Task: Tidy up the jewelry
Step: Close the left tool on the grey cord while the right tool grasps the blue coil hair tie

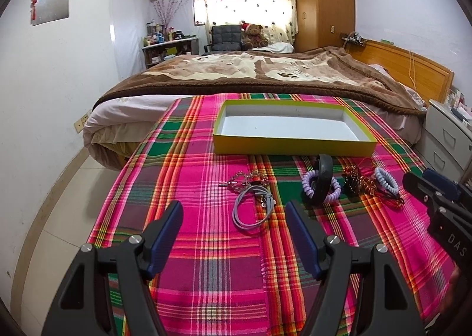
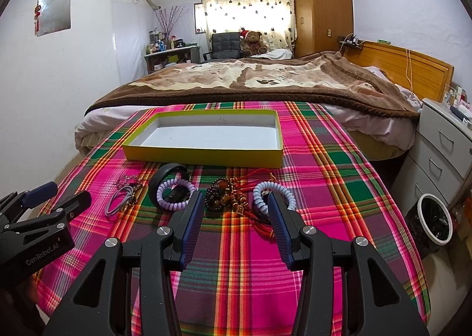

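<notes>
A shallow yellow box (image 1: 295, 146) (image 2: 203, 156) with a white inside lies at the far side of the plaid cloth. In front of it sit a rhinestone clip (image 1: 242, 181), a grey hair tie (image 1: 250, 209) (image 2: 118, 200), a black bangle (image 1: 323, 165) (image 2: 168, 171), a purple coil tie (image 1: 333, 188) (image 2: 174, 191), a bead bracelet (image 2: 218, 194) tangled with a red cord charm (image 2: 256, 176), and a pale blue coil tie (image 1: 386, 181) (image 2: 274, 188). My left gripper (image 1: 233, 207) (image 2: 67, 191) hovers open just short of the grey tie. My right gripper (image 2: 235, 203) (image 1: 419, 185) hovers open before the beads and holds nothing.
The plaid-covered table (image 2: 236, 277) butts against a bed with a brown blanket (image 2: 236, 82). A white drawer unit (image 2: 442, 144) and a black-lined waste bin (image 2: 433, 218) stand to the right. Floor shows past the table's left edge.
</notes>
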The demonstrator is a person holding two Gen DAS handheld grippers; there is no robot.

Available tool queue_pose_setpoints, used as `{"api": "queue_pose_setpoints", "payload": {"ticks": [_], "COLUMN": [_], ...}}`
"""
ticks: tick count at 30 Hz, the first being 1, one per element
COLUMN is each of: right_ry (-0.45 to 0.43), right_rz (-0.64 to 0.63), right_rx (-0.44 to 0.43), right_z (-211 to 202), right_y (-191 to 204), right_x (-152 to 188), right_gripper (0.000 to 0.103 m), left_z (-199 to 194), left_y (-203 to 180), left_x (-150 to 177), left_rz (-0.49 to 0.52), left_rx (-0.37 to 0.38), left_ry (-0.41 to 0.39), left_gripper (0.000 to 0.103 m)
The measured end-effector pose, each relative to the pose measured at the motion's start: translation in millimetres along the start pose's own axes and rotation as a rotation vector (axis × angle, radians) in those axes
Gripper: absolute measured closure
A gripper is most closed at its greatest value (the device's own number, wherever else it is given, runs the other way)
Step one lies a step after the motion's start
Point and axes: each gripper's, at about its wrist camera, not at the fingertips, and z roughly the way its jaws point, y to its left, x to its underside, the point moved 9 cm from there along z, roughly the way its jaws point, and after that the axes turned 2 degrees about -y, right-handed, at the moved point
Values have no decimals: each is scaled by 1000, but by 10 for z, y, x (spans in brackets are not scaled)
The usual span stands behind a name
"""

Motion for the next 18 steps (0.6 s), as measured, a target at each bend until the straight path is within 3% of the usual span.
{"api": "queue_pose_setpoints", "payload": {"ticks": [8,11,18], "right_ry": [5,50,132], "right_rz": [0,10,16], "right_rx": [20,18,41], "right_z": [81,160,387], "right_y": [-264,-404,-724], "right_x": [-9,35,41], "right_gripper": [57,57,57], "left_z": [186,287,442], "left_y": [-12,-13,4], "left_x": [64,103,144], "left_rz": [-25,-64,-60], "left_rx": [152,225,220], "left_ry": [74,129,175], "left_gripper": [30,30,30]}}
